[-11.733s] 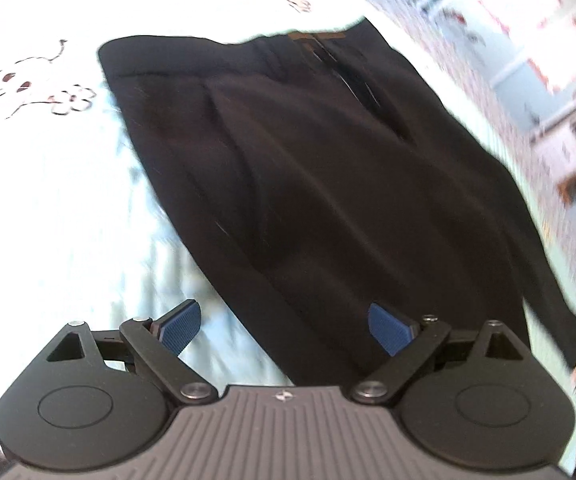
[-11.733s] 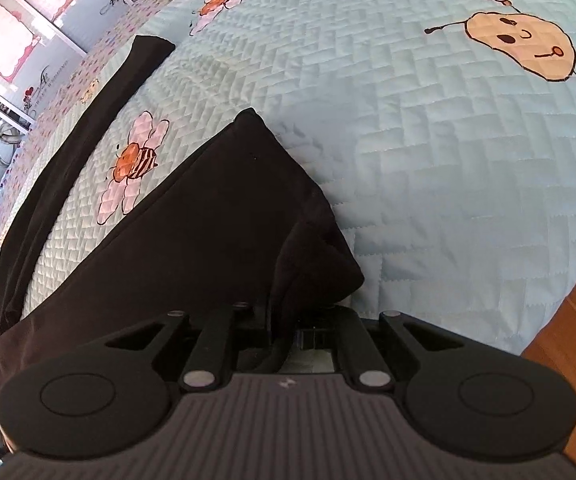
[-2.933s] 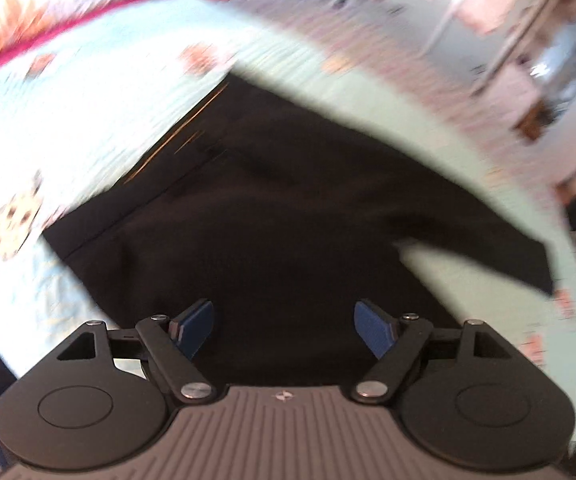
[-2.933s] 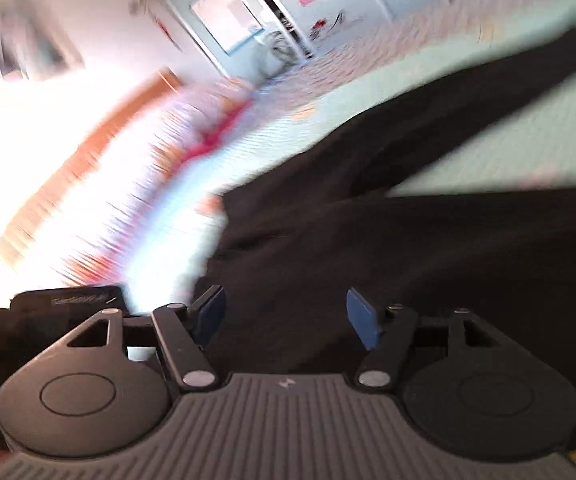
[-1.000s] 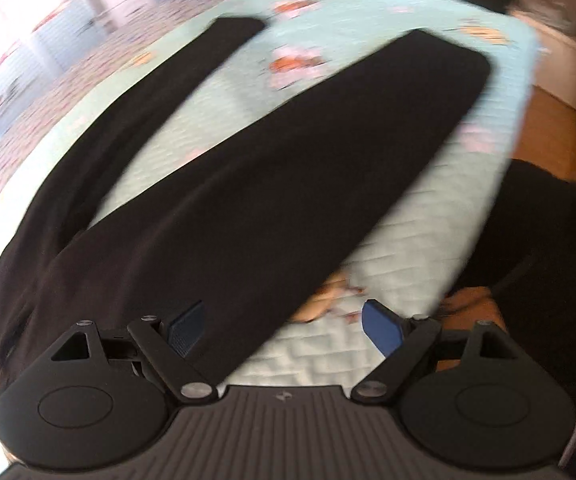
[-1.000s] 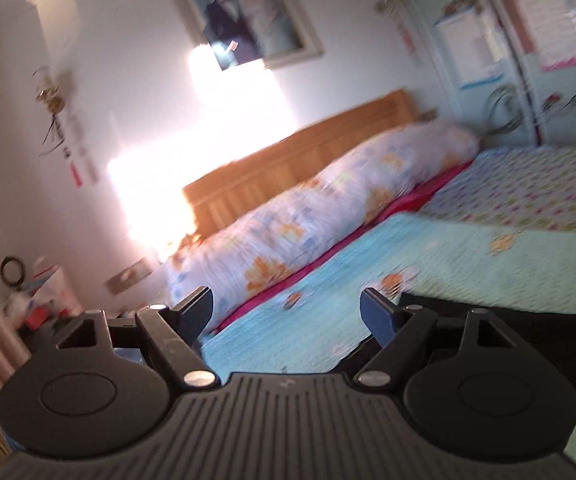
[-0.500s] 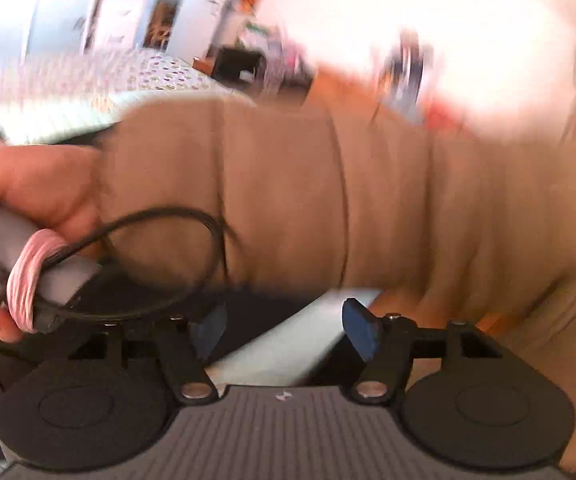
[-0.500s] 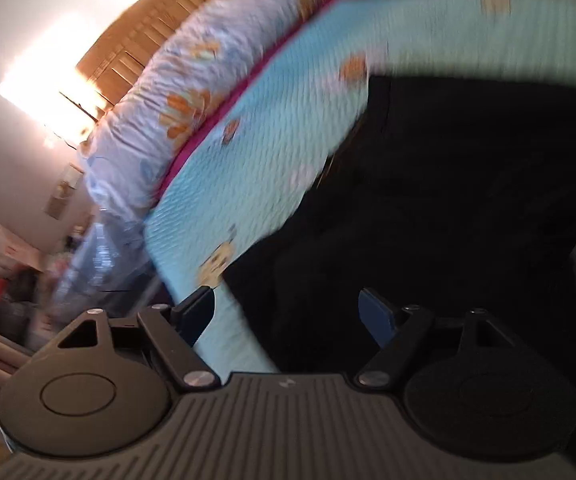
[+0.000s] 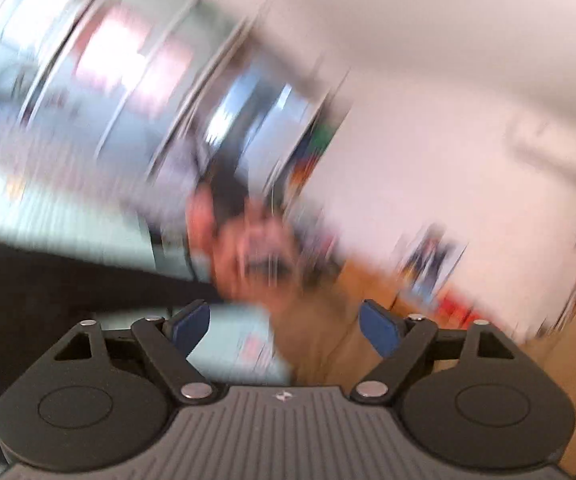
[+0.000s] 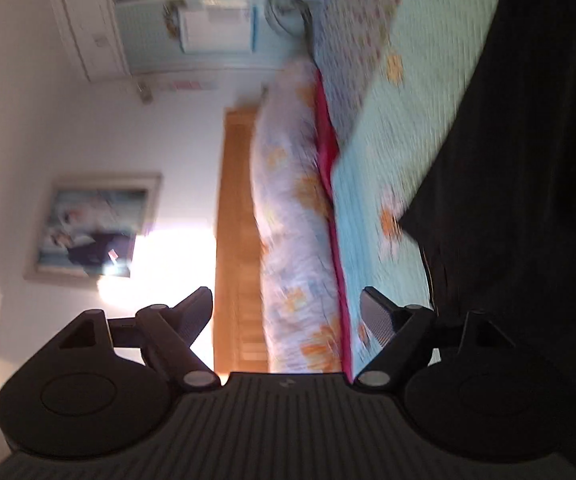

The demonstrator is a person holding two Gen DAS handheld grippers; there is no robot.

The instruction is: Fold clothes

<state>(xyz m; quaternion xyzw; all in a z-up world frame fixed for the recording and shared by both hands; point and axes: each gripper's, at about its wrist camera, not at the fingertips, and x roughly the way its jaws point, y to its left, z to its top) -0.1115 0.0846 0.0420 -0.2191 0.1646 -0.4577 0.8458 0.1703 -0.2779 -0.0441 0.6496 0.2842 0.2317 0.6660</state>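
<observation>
Currently both views motion-blurred, left worse. Left gripper (image 9: 286, 322) jaws wide apart, just been opening, nothing between the blue pads (image 9: 192, 320); only blurred background seen through the gap. Ahead of it a smeared hand (image 9: 248, 256) on a tan sleeve (image 9: 327, 332), what it grips too blurred to tell. Black trousers (image 9: 48, 280) at left edge of that view, lying on pale blue quilt (image 9: 232, 344), apart from the left pads. Blurred cabinets (image 9: 136, 80) upper left, white wall (image 9: 447, 120) upper right. Right gripper (image 10: 288, 310) jaws also spread wide, empty, view rolled sideways so the bed runs vertically. Trousers (image 10: 527, 160) filling the right side of that view, spread flat on quilt (image 10: 419, 100), a corner edge near the right finger (image 10: 375, 318) but contact cannot tell. Long floral bolster (image 10: 288, 216) along the wooden headboard (image 10: 236, 240), red strip (image 10: 333, 184) between bolster and quilt. Framed picture (image 10: 92, 226) on wall, bright sun patch (image 10: 168, 264) beside it. Pale cupboards (image 10: 208, 20) at top. Neither gripper holding cloth.
</observation>
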